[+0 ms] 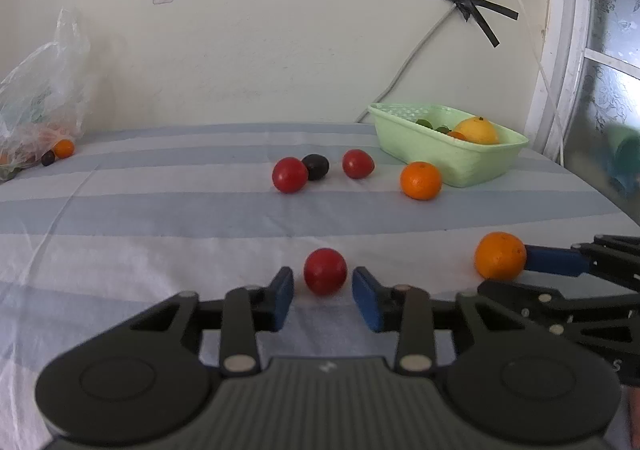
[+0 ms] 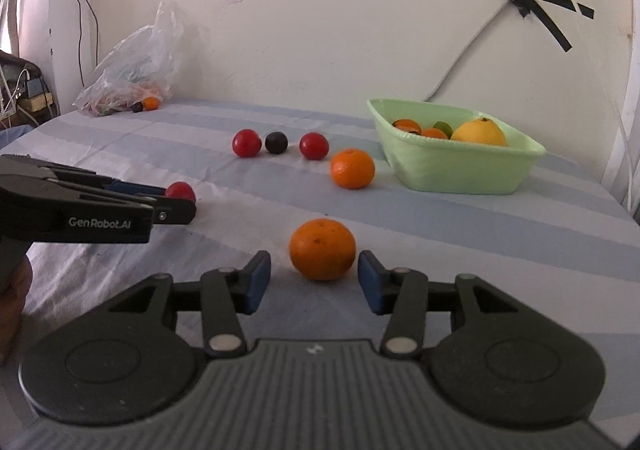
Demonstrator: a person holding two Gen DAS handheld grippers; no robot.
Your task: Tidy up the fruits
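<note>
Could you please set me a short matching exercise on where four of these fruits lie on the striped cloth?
Things:
1. red fruit
2. near orange
3. yellow fruit
4. dark fruit

Places:
A. inside the green basket
B. between the left gripper fingers, untouched
C. between two red fruits
D. between the right gripper fingers, untouched

Pairs: 1-B, 2-D, 3-A, 4-C

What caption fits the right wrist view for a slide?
Right tool open around an orange on the striped cloth, green basket beyond.
</note>
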